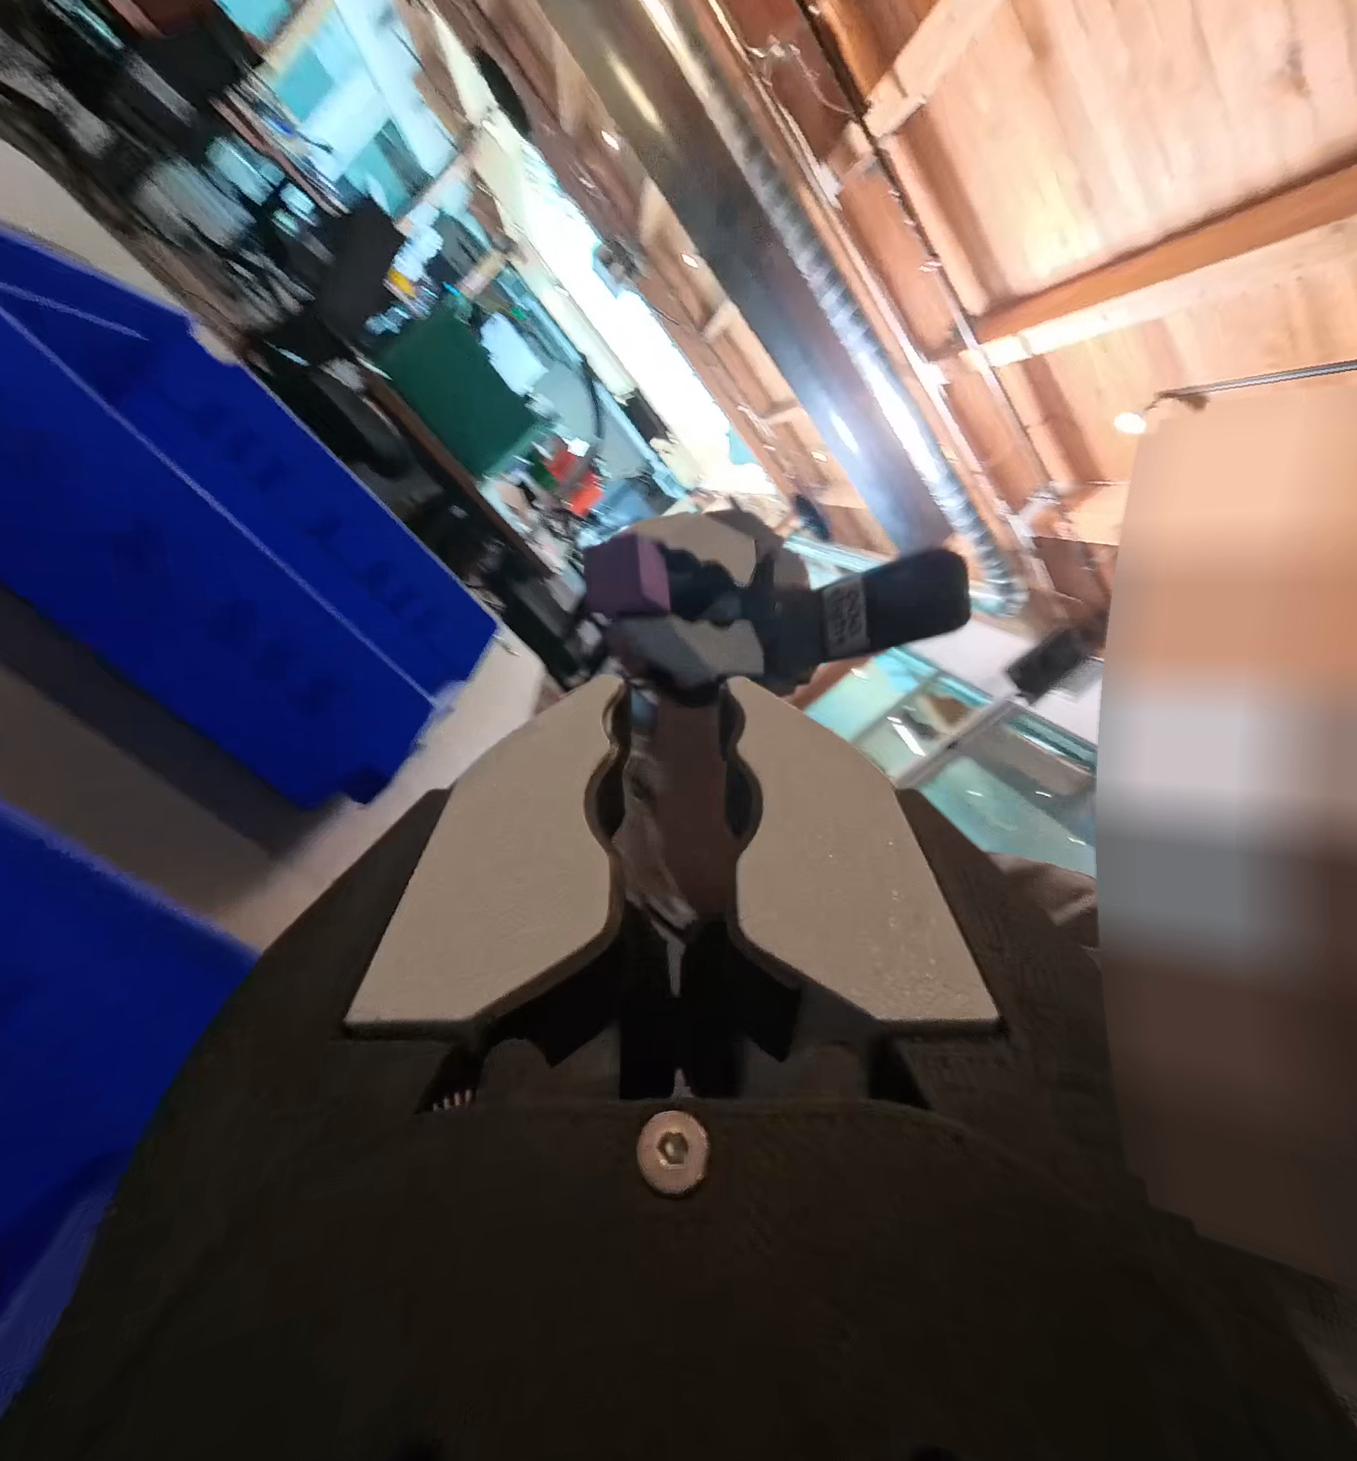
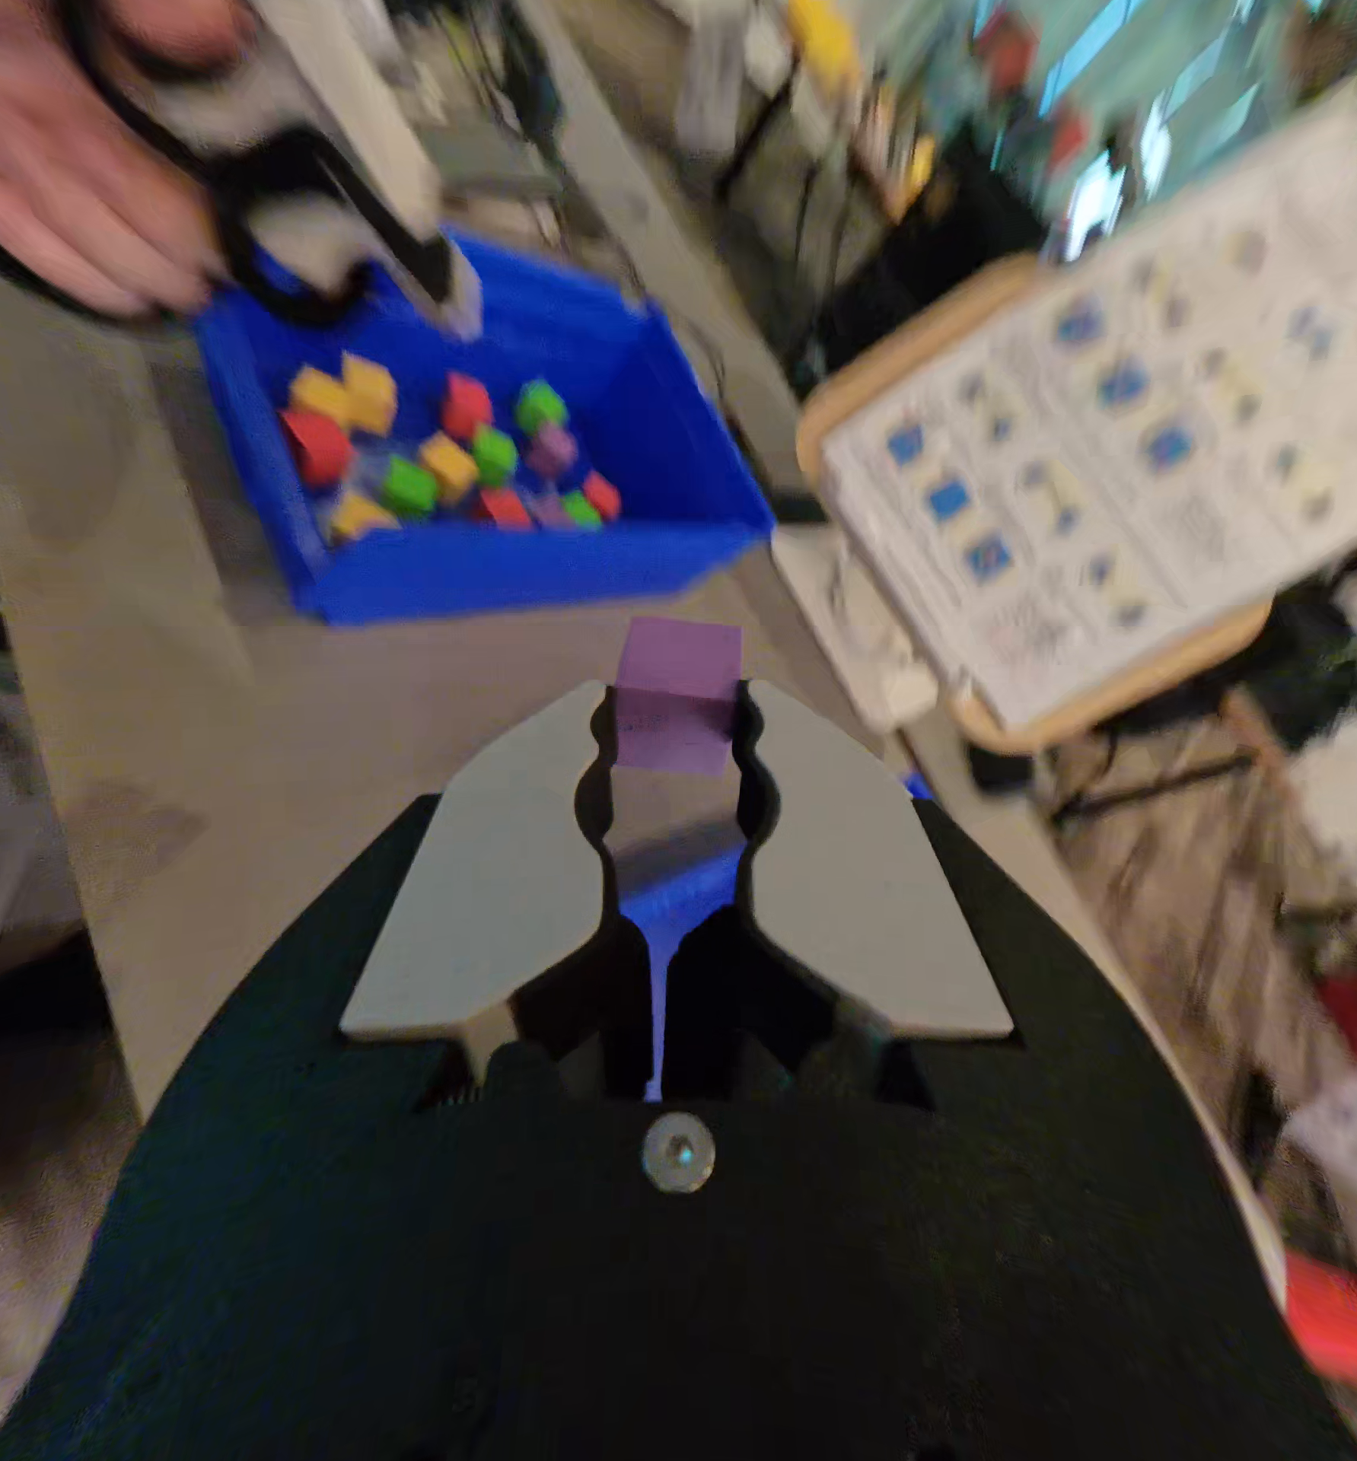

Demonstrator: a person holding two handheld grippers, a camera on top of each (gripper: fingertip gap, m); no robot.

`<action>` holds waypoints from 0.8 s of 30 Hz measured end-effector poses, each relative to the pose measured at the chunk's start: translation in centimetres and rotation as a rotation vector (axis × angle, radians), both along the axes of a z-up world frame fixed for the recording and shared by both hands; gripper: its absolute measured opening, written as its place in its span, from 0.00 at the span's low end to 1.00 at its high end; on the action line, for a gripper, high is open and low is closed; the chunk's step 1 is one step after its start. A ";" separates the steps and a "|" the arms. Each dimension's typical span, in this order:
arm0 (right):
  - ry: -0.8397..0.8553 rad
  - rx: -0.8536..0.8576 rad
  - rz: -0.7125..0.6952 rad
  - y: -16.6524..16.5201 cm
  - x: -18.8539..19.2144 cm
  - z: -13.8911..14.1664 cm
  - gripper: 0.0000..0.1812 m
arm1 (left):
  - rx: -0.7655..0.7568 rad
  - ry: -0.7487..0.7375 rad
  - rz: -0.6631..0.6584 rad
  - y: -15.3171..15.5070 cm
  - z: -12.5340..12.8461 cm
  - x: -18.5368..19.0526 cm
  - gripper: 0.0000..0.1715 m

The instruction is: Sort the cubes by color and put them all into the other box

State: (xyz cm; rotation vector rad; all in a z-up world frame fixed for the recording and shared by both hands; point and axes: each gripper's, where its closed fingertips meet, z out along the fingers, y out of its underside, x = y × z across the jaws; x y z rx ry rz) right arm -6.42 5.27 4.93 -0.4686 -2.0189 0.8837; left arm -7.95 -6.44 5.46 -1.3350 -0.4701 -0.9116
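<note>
My right gripper is shut on a purple cube and holds it above a grey table, just in front of a blue bin. The bin holds several red, yellow, green and purple cubes. My left gripper has its jaws a little apart with nothing between them. It points at the right gripper and its purple cube. In the right wrist view a hand holds the left gripper over the bin's far edge.
A wooden board bearing a printed sheet of small pictures stands right of the bin. Large blue bins lie to the left in the left wrist view. Blurred workshop clutter and wooden ceiling beams lie beyond.
</note>
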 end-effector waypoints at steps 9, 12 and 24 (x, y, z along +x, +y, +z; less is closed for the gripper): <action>-1.009 0.125 -0.335 14.5 0.9 -14.3 0.16 | -0.101 0.125 0.135 -1.6 -0.1 -1.8 0.11; -1.177 0.233 -0.339 16.2 2.0 -17.7 0.16 | -0.111 0.126 0.125 -1.5 -0.3 -1.7 0.11; -1.315 0.544 -0.288 18.8 3.4 -19.5 0.16 | -0.107 0.115 0.126 -2.1 -0.5 -2.2 0.10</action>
